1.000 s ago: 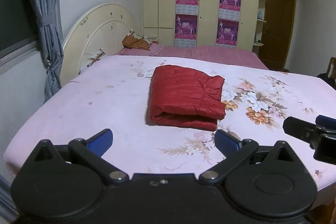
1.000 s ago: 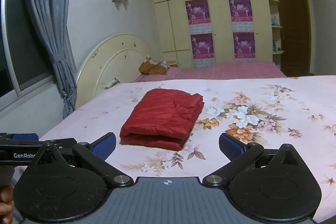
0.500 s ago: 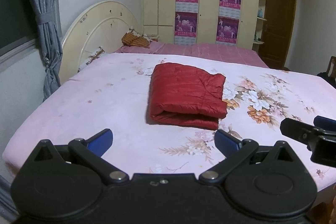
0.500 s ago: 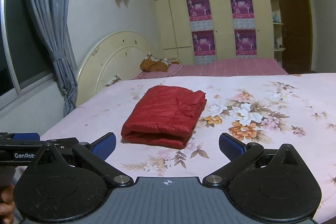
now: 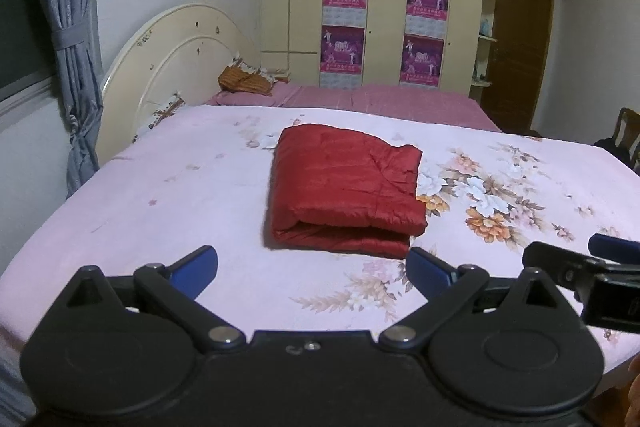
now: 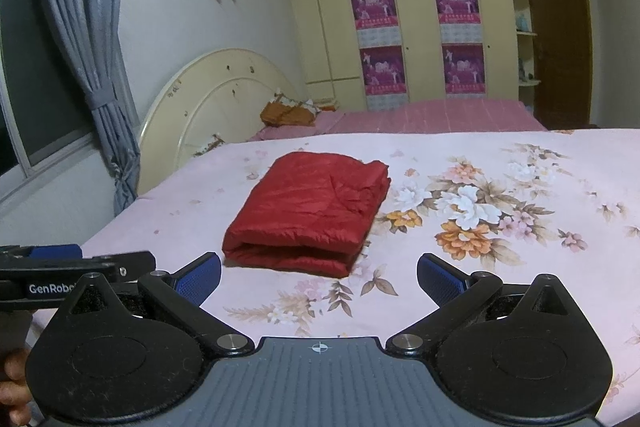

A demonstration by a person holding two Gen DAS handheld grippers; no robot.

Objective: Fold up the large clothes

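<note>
A red padded garment (image 5: 344, 191) lies folded into a thick rectangle on the pink floral bedsheet (image 5: 160, 203), its folded edge facing me. In the right wrist view the same red garment (image 6: 308, 215) sits left of centre on the bedsheet (image 6: 520, 267). My left gripper (image 5: 314, 269) hovers open near the bed's front edge, short of the garment, with nothing between its blue pads. My right gripper (image 6: 318, 277) is also open and empty, just short of the garment. Each gripper shows at the edge of the other's view.
A cream curved headboard (image 5: 176, 67) stands at the left, beside a grey-blue curtain (image 5: 72, 47). An orange patterned bundle (image 5: 244, 81) lies on a pink striped bed (image 5: 400, 103) behind. Cream wardrobes with purple posters (image 5: 344, 27) and a brown door (image 5: 516, 47) fill the back wall.
Both views shifted slightly; the garment appears a little lower and nearer in frame. The garment has not moved on the bed, and both grippers stay open.
</note>
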